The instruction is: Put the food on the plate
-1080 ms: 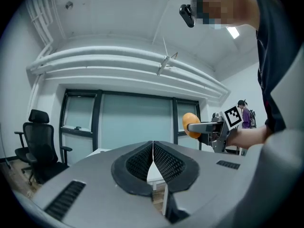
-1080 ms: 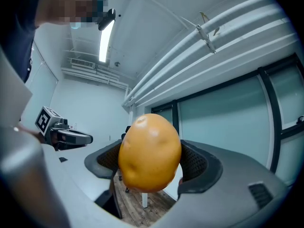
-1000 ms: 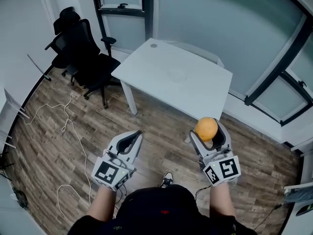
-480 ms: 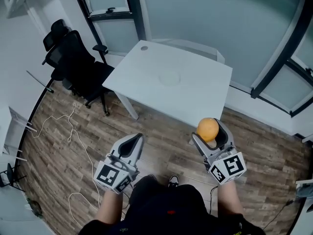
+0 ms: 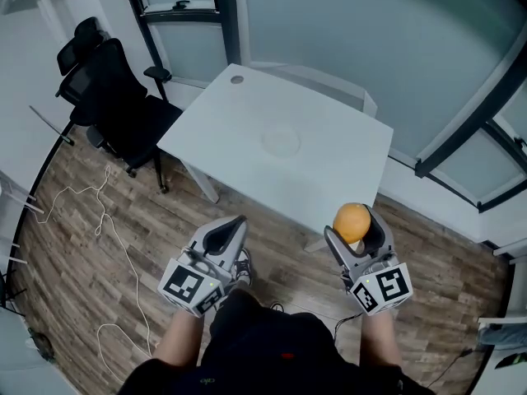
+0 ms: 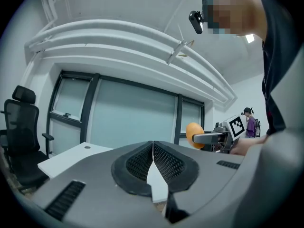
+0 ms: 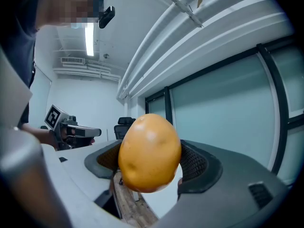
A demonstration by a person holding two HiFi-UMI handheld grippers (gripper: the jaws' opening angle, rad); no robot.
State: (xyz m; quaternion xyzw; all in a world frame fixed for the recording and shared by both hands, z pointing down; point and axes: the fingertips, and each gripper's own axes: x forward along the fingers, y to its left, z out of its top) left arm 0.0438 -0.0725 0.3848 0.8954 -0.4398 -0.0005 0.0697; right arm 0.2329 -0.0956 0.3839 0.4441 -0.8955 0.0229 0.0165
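Note:
My right gripper (image 5: 356,230) is shut on a round orange fruit (image 5: 351,220), held in the air over the wooden floor near the white table's front right corner. In the right gripper view the orange fruit (image 7: 149,152) fills the space between the dark jaw pads. My left gripper (image 5: 223,237) is shut with nothing in it, its jaws meeting in the left gripper view (image 6: 153,151). A faint round plate (image 5: 280,141) lies flat in the middle of the white table (image 5: 329,167). The fruit (image 6: 194,131) also shows small at the right of the left gripper view.
A black office chair (image 5: 107,89) stands left of the table. A thin white cable (image 5: 115,237) trails over the wooden floor at the left. Glass wall panels with dark frames (image 5: 461,113) run behind and to the right of the table.
The view has shifted so the table sits closer and more centred. Both grippers keep their hold and spacing; the fruit stays in the right jaws.

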